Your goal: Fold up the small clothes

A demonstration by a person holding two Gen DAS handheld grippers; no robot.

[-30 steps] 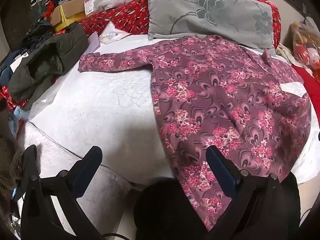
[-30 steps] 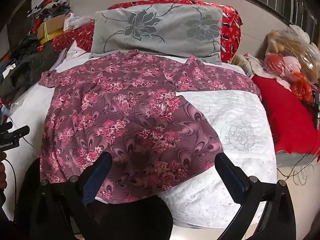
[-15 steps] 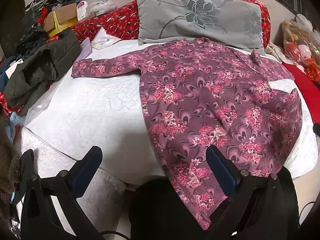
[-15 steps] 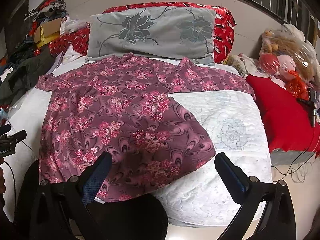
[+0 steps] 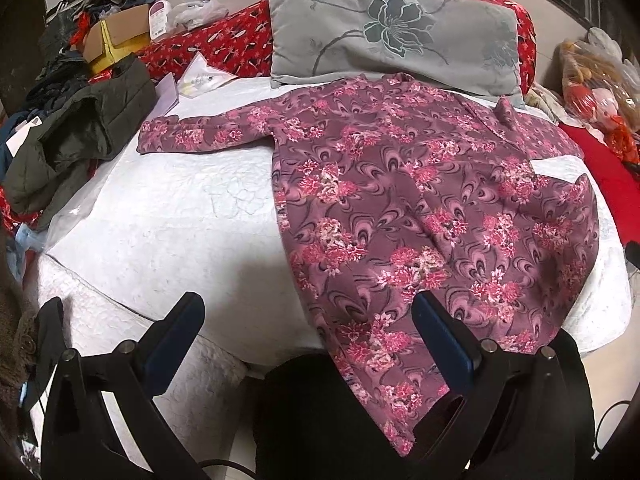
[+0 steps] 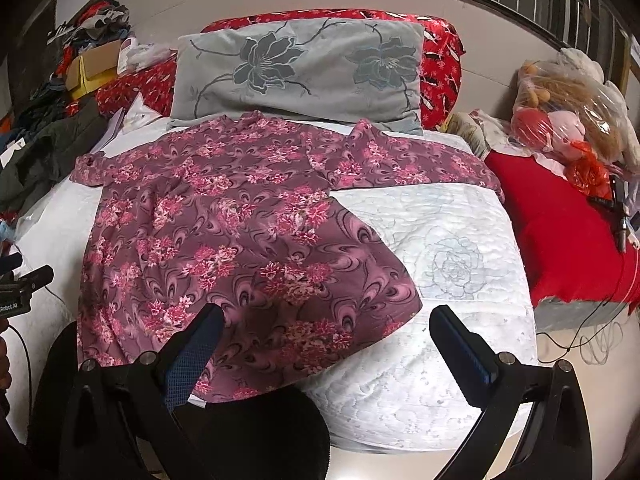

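**Floral top spread flat on the bed, nothing gripped**

Floral top (image 5: 420, 208) is lying spread out on the white bed (image 5: 168, 216), both sleeves stretched sideways and the hem drooping over the near edge. It sits straight ahead of the left hand-held gripper (image 5: 308, 320), under its right finger, and ahead-left of the right hand-held gripper (image 6: 328, 332). Both have their jaws wide apart, holding nothing, hovering just off the bed edge. Beyond the top's collar there's a grey flower pillow (image 6: 300, 76). Dark jacket (image 5: 76, 136) off to the far left, bagged plush toys (image 6: 568, 108) far right.
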